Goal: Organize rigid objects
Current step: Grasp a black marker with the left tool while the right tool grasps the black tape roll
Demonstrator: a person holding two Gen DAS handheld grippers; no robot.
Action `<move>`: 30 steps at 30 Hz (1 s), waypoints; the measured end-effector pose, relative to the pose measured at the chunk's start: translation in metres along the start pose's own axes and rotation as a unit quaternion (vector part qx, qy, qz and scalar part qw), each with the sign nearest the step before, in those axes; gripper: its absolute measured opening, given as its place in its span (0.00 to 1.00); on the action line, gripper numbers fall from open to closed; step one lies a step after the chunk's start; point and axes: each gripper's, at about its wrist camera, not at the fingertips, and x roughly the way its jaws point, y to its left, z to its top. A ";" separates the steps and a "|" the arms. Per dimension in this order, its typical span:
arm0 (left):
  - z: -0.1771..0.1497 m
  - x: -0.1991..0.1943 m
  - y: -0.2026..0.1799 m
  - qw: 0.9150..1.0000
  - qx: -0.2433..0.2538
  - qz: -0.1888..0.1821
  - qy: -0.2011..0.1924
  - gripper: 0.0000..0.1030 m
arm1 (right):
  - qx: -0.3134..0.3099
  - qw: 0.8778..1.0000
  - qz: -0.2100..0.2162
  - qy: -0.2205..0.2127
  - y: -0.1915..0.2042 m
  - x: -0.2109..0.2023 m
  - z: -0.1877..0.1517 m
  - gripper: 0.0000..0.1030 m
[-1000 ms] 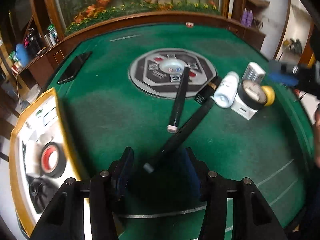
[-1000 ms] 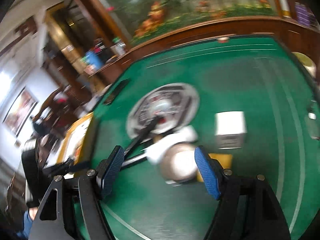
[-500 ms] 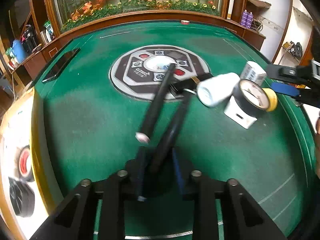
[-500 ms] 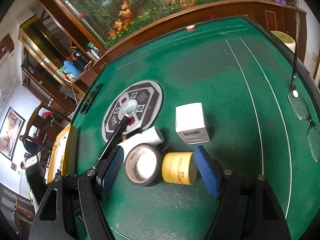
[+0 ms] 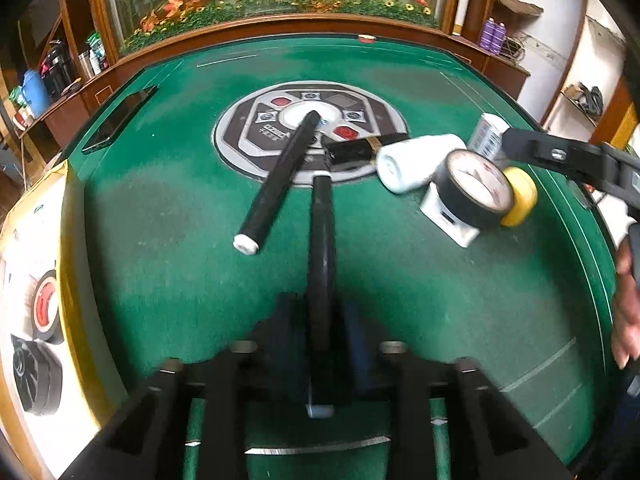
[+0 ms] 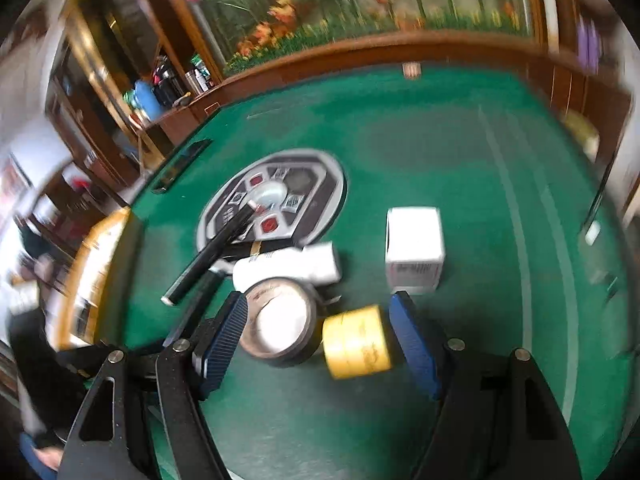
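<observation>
My left gripper is shut on a long black marker that points away over the green table. A second black marker with a white cap lies to its left, its far end on the round grey hub. My right gripper is open, with a black tape roll and a yellow tape roll between its fingers. A white bottle lies behind the rolls and a white box stands to the right. The rolls also show in the left wrist view.
A yellow-edged carton lies at the table's left edge. A phone lies at the far left of the table. A small black object with a gold band rests by the hub. A wooden rail rims the table.
My left gripper has closed on one marker and swung it straight ahead. My right gripper has come lower over the two tape rolls.
</observation>
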 end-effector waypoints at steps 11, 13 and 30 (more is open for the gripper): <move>0.004 0.005 0.008 0.999 -0.016 0.007 -0.039 0.15 | -0.139 0.990 -0.034 -0.001 0.045 0.021 -0.015 0.73; 0.000 0.002 0.011 0.999 -0.026 0.002 -0.043 0.15 | -0.147 0.988 -0.038 0.001 0.046 0.024 -0.018 0.56; -0.018 -0.016 0.003 0.998 -0.034 0.008 -0.050 0.14 | -0.138 0.988 0.061 0.015 0.074 0.019 -0.028 0.56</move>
